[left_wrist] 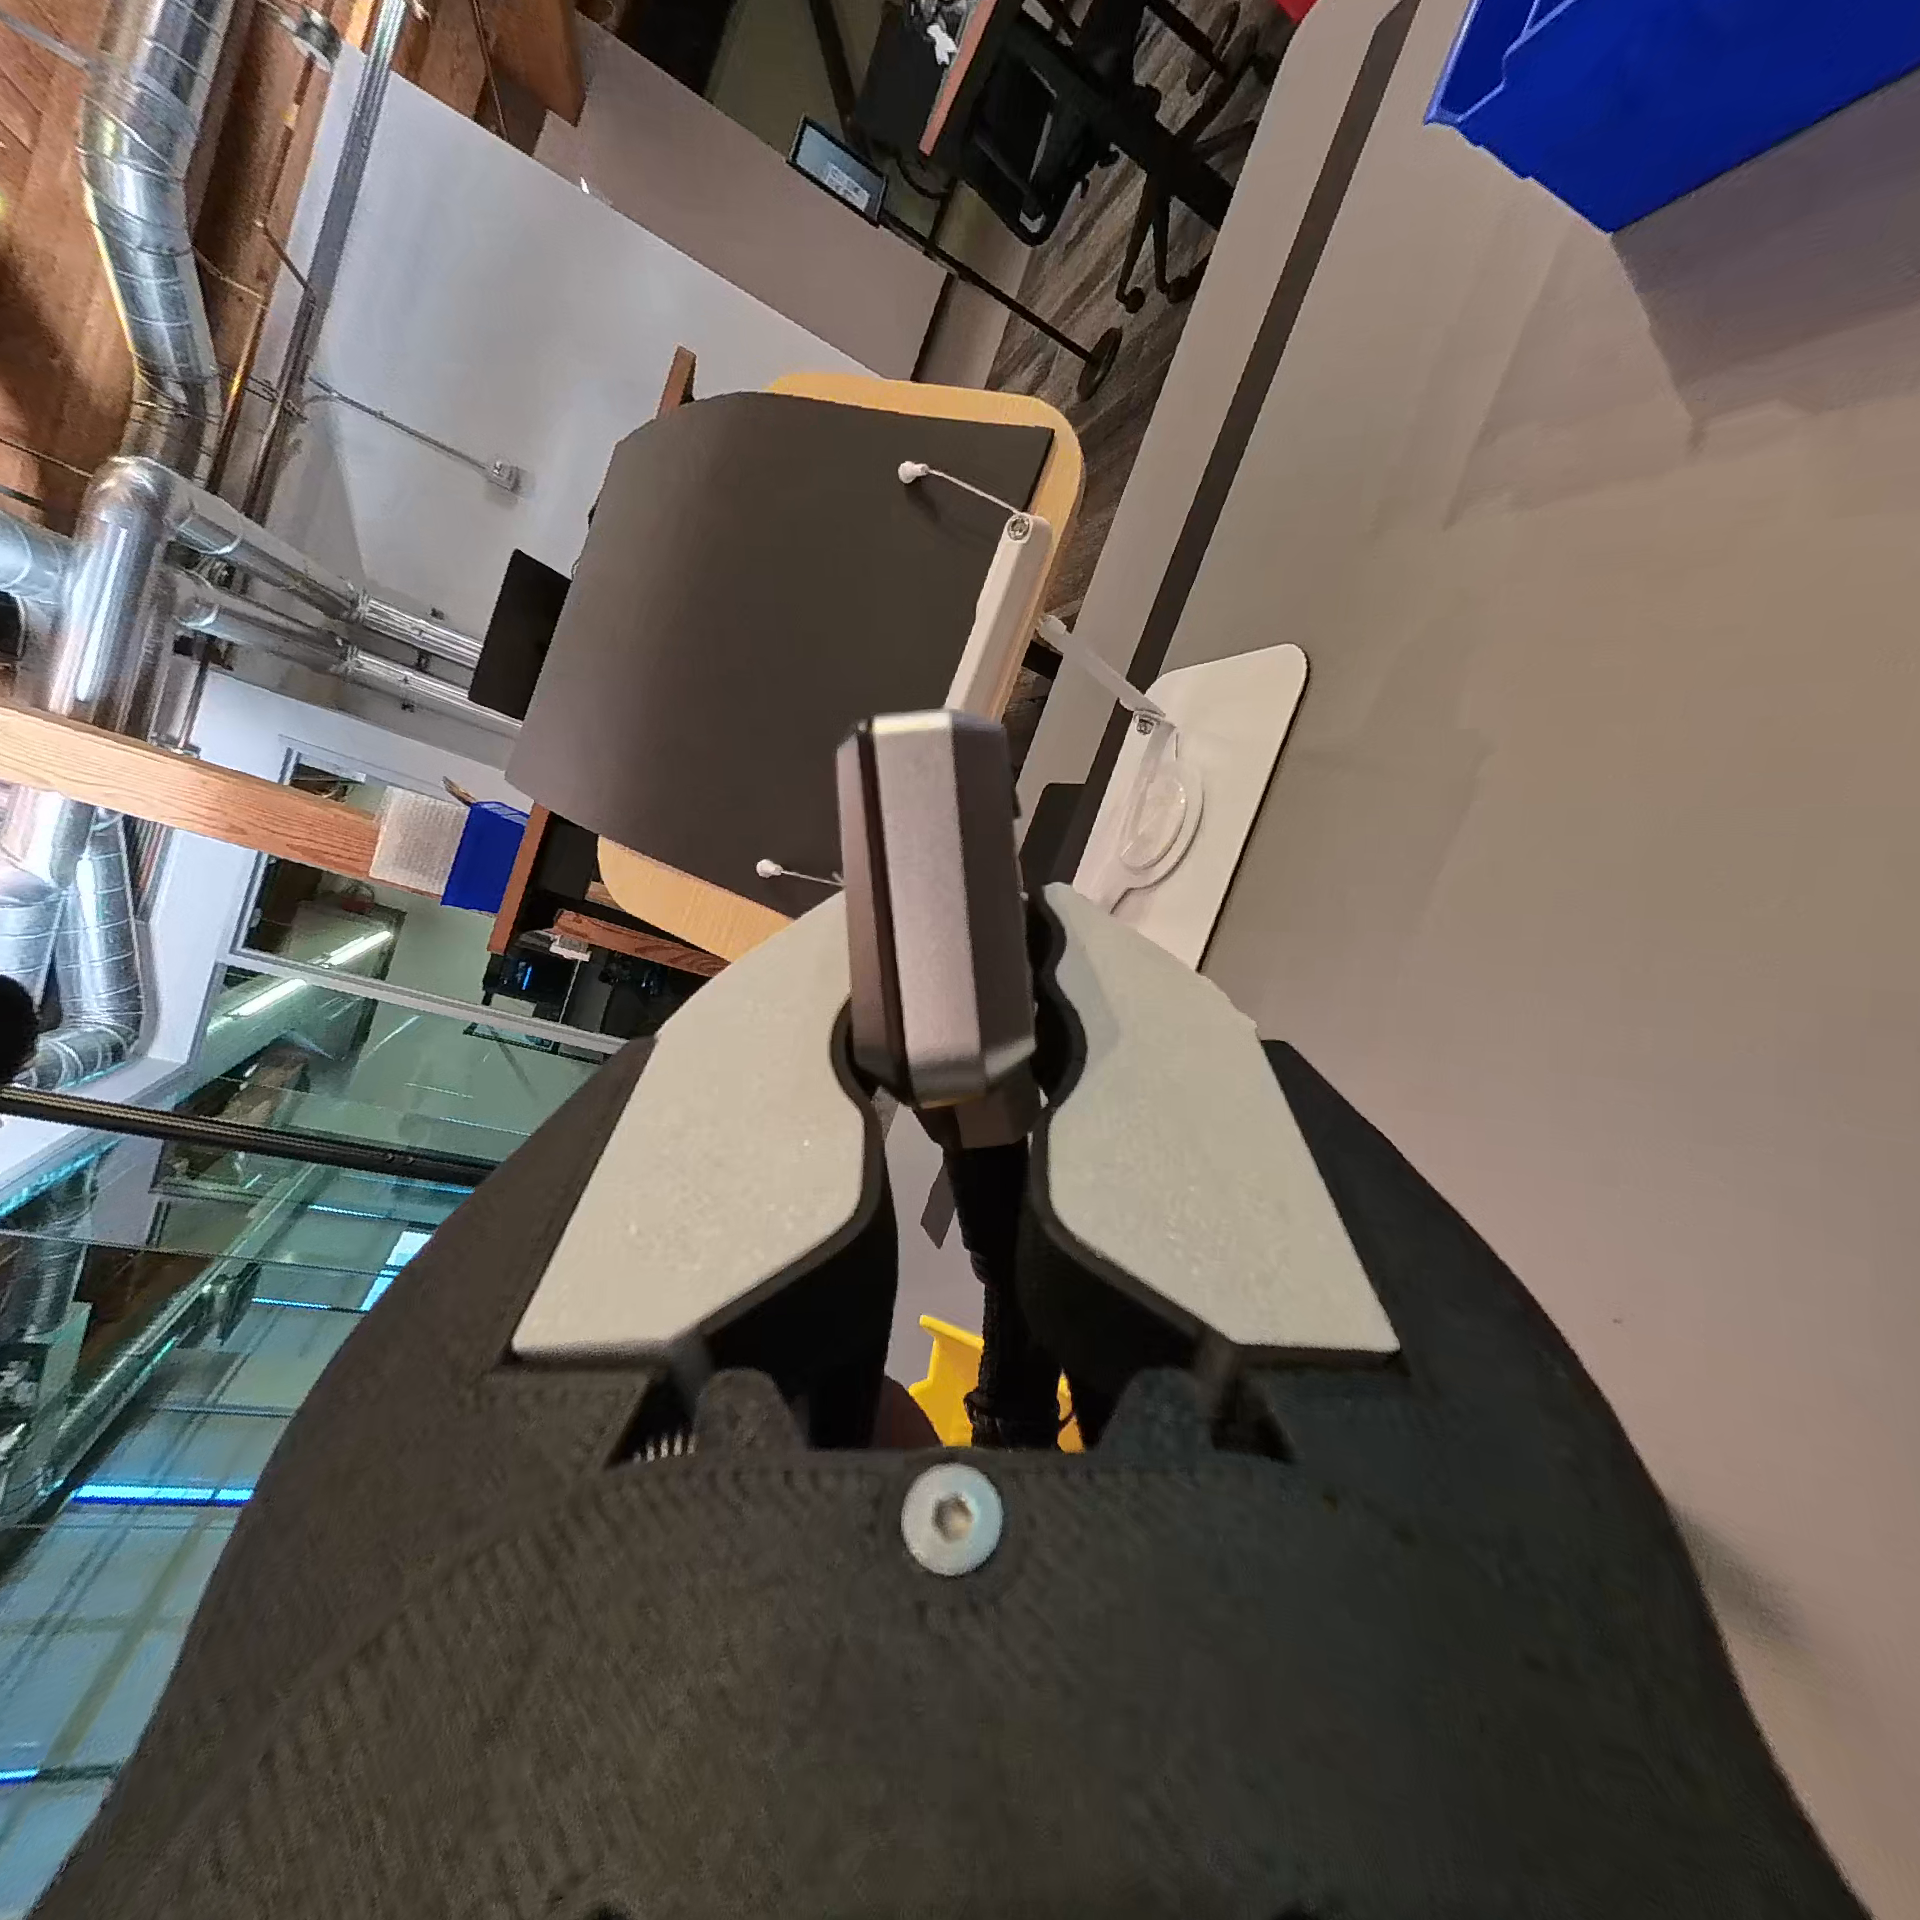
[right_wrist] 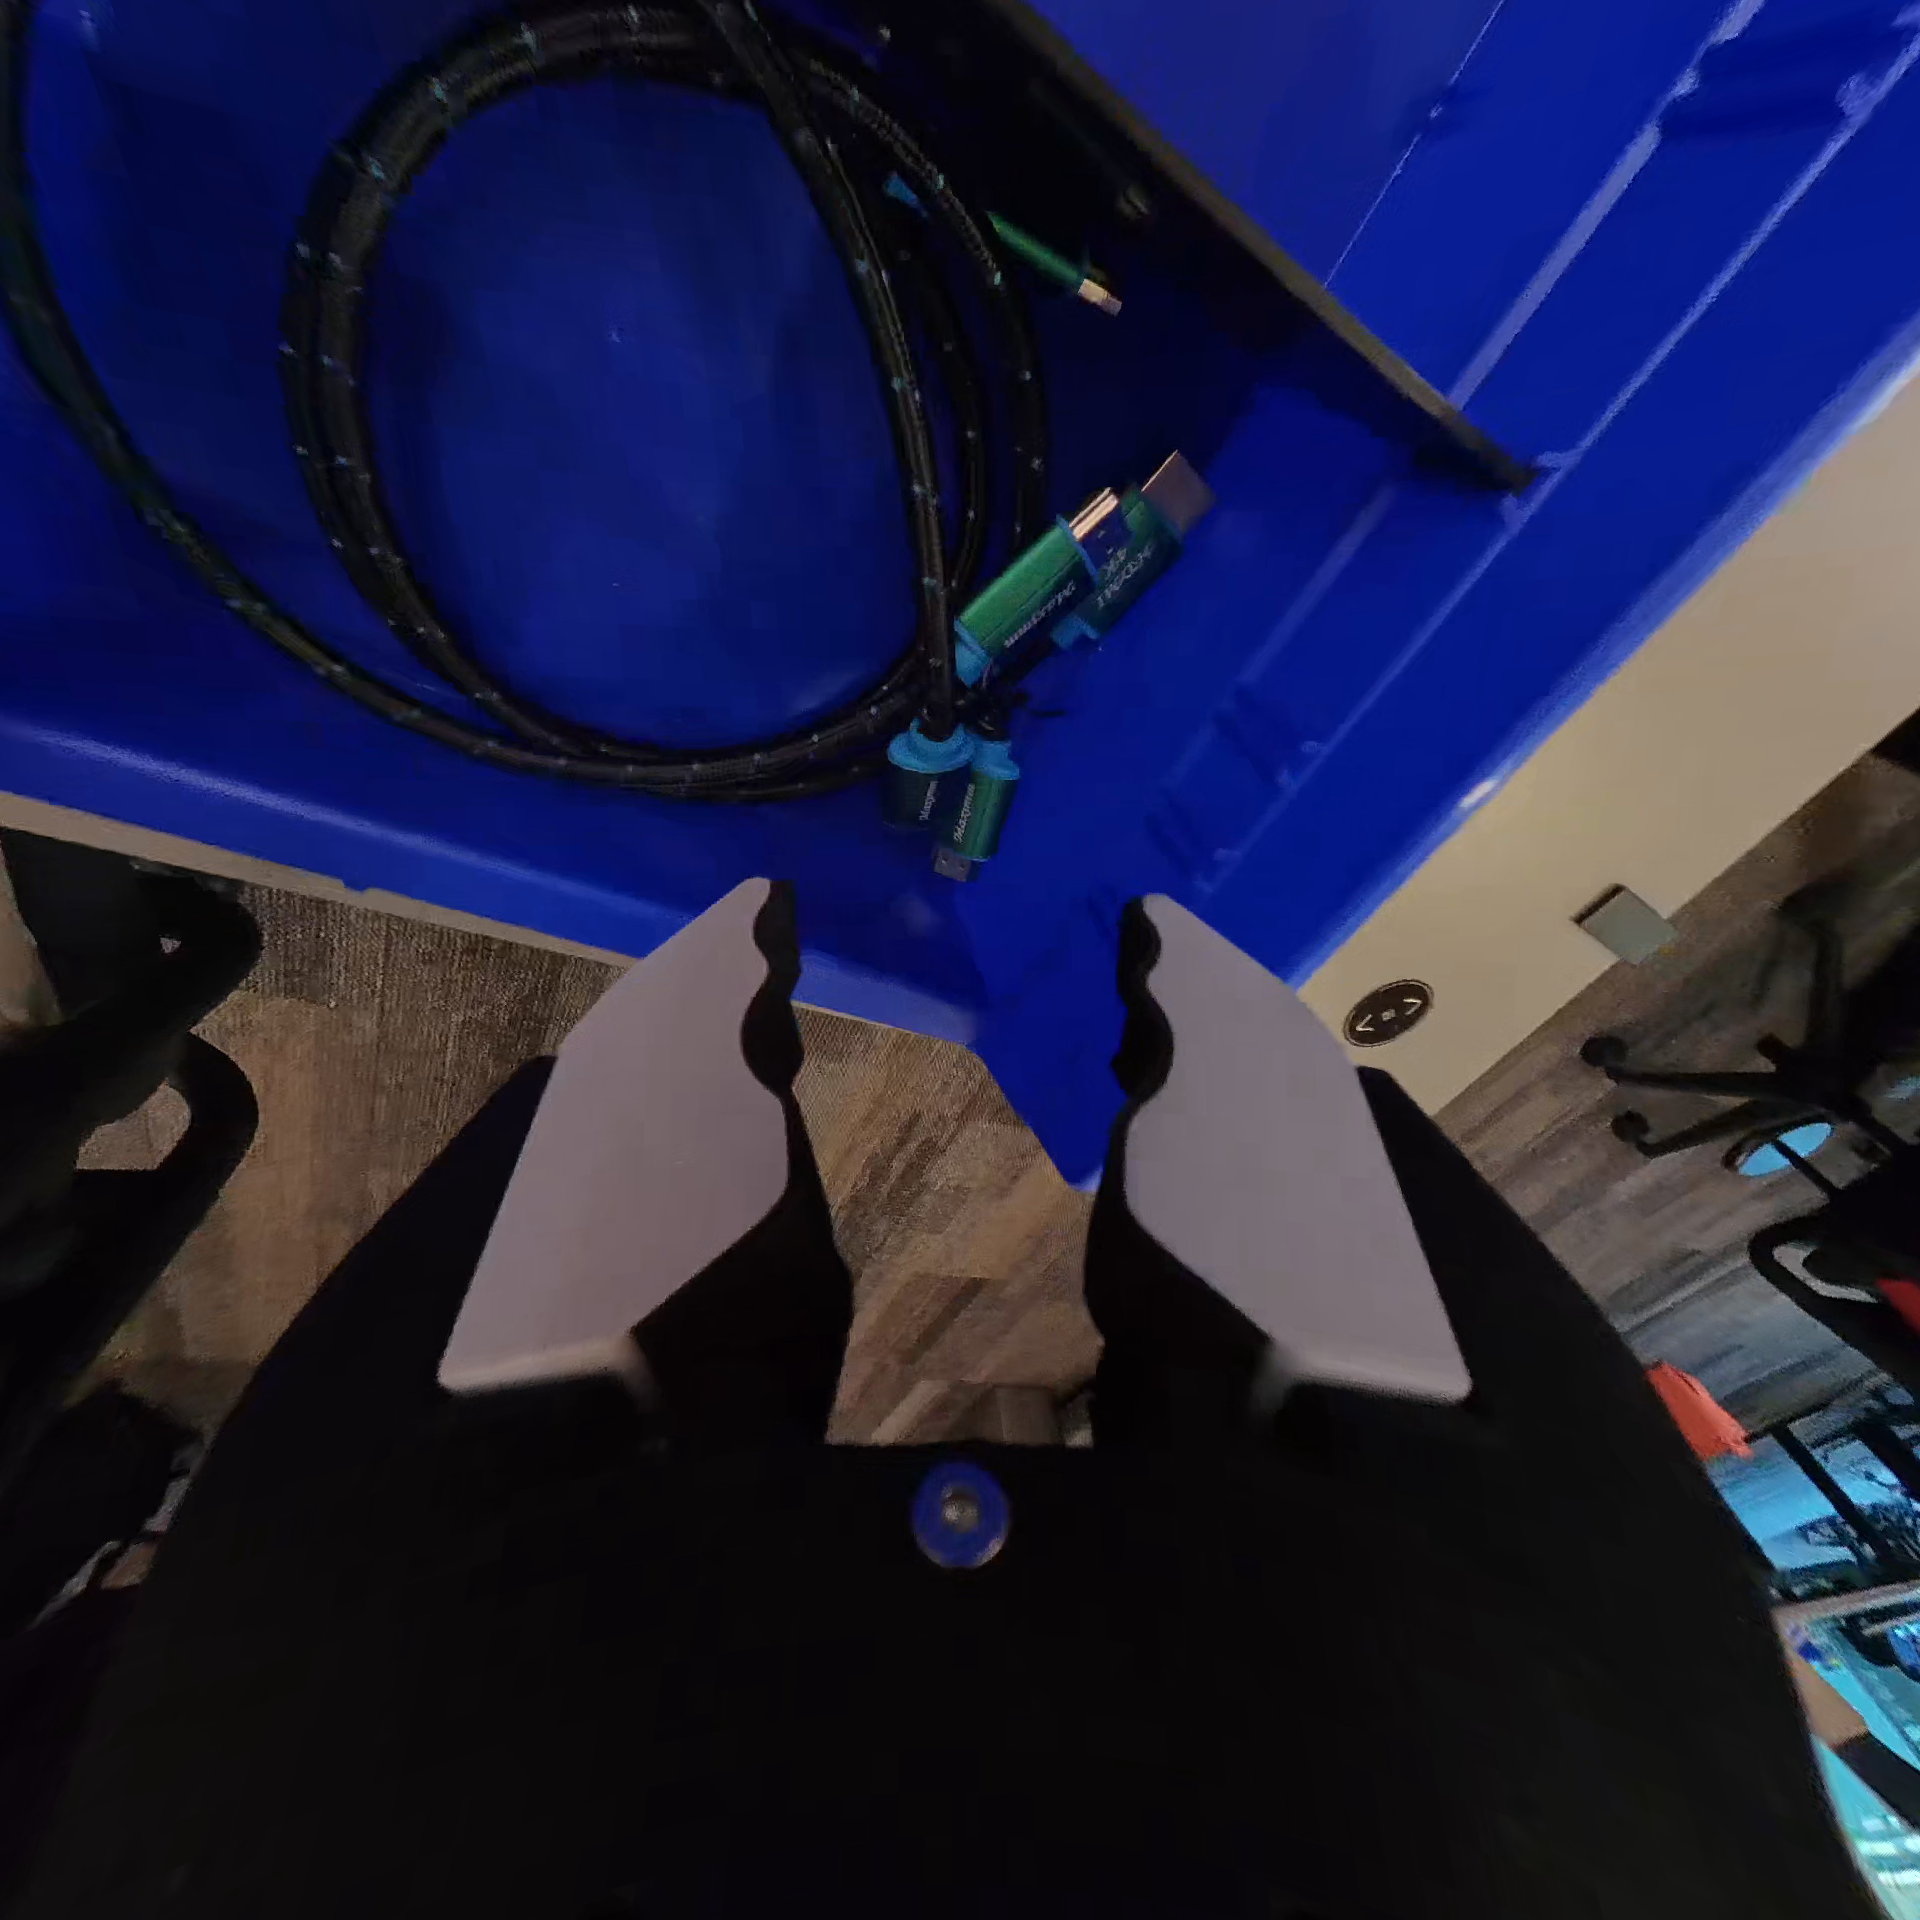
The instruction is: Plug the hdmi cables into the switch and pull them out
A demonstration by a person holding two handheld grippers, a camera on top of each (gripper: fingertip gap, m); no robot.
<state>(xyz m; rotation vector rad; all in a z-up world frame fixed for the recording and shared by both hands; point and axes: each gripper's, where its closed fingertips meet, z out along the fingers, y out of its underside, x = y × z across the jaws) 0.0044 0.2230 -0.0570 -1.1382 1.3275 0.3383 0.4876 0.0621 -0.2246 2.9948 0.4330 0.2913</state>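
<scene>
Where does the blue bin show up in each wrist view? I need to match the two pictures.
Left wrist view: the blue bin sits in the top right corner, on the pale table, far from the left gripper shut on the grey switch.
Right wrist view: it fills the upper half, with the coiled hdmi cables inside, just ahead of the open right gripper.
Shared landmark: the pale table under the bin.

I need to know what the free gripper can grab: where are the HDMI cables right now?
In the right wrist view, the HDMI cables lie coiled in the blue bin, just ahead of the open right gripper.
</scene>
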